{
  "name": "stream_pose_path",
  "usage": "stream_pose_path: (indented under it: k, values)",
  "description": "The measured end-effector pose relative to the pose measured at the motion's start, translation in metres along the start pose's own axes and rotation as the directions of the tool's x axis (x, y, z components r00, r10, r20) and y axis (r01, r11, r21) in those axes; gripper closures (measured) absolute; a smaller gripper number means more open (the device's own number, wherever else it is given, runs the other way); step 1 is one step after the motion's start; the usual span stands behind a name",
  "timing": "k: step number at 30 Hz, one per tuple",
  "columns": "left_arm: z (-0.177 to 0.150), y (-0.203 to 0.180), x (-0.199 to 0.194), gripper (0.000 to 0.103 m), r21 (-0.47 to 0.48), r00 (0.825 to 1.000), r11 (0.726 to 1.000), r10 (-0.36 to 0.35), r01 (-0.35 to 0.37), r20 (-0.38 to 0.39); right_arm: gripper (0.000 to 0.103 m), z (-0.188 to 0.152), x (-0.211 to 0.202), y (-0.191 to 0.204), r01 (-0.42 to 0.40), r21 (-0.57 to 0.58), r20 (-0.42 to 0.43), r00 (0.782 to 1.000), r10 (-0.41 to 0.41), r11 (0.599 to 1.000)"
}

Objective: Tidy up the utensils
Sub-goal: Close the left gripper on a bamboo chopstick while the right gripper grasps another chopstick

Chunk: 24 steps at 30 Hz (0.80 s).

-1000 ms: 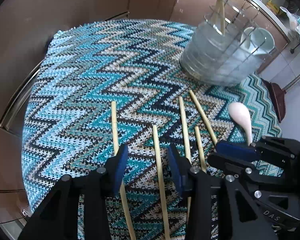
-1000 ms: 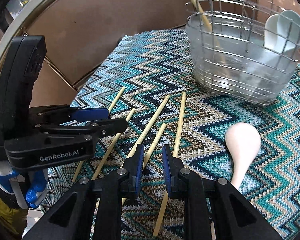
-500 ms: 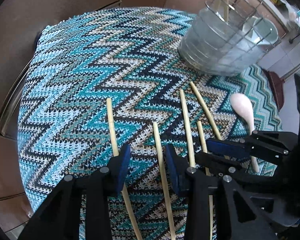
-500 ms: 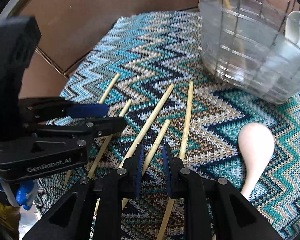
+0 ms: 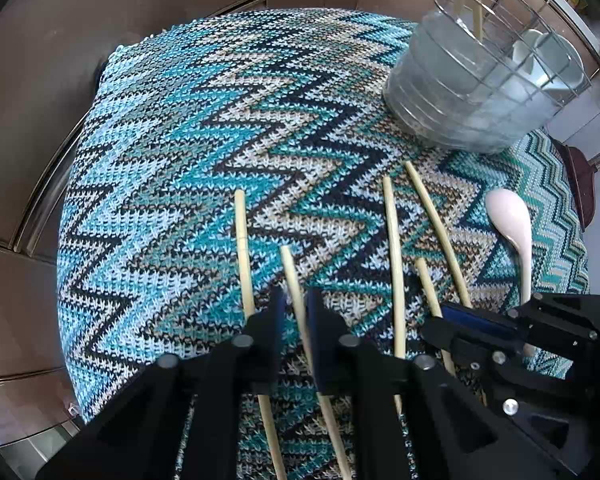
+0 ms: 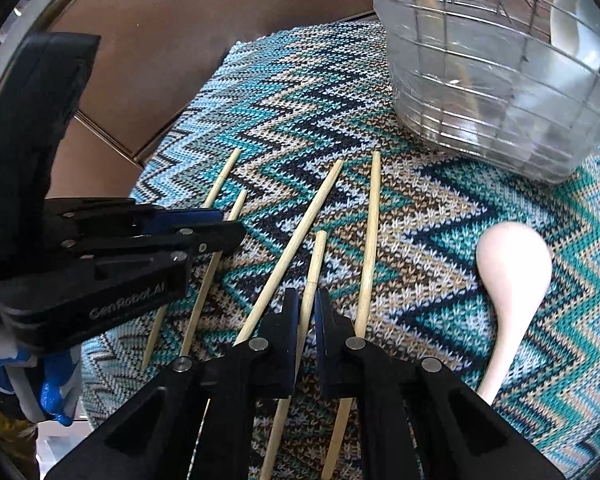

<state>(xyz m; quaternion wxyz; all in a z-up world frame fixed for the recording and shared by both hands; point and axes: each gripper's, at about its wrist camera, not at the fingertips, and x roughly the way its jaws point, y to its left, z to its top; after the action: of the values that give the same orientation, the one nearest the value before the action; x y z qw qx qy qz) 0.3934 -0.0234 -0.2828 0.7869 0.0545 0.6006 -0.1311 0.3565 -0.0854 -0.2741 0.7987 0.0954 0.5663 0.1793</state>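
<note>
Five loose chopsticks lie side by side on the zigzag-knit cloth [image 5: 188, 128] covering the desk, all on the near side of the wire utensil basket [image 5: 484, 92], which serves here as the reference point.

The left gripper [image 5: 298, 312] points steeply down at the cloth. Its fingers [image 5: 277, 320] have just closed to a narrow gap and pinch the second chopstick from the left [image 5: 290, 272], counted in the left view. The shaft runs between both pads, its far tip pointing toward the basket. The leftmost chopstick [image 5: 242, 248] lies just beside the left finger, outside the grip.

The right gripper [image 6: 307, 312] stands nearer the basket's spoon side. Its fingers [image 6: 290, 320] have also just closed and clamp the short chopstick [image 6: 314, 268] between the pads. Two longer chopsticks [image 6: 370, 232] flank it, one on each side, untouched.

A pale spoon [image 6: 508, 276] lies on the cloth in front of the basket, well apart from both grippers. Inside the basket, chopsticks stand in one compartment and white spoons [image 5: 540, 60] in another.

A gloved hand [image 6: 48, 384] shows below the left gripper.
</note>
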Motion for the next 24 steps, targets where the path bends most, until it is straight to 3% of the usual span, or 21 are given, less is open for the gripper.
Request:
stream_pose_path:
  k: [5,14,19,24]
  values:
    - [-0.006,-0.002,-0.009,0.097,-0.021,1.0,1.0,-0.017,0.017,0.011,0.096,-0.006,-0.016,0.001,-0.041,0.002,0.036,0.999,0.041,0.999]
    - [-0.025,-0.005,-0.051,0.098,-0.026,0.993,0.999,-0.021,0.024,0.119,0.097,-0.026,-0.061,0.009,-0.08,-0.028,0.136,0.987,0.083,0.996]
    - [-0.038,-0.002,-0.073,0.098,-0.036,0.98,0.999,-0.025,0.033,0.197,0.097,-0.043,-0.088,0.016,-0.076,-0.051,0.192,0.978,0.085,0.996]
    - [-0.051,-0.003,-0.098,0.098,-0.04,0.956,0.998,-0.029,0.042,0.291,0.098,-0.058,-0.112,0.024,-0.06,-0.07,0.243,0.967,0.075,0.996]
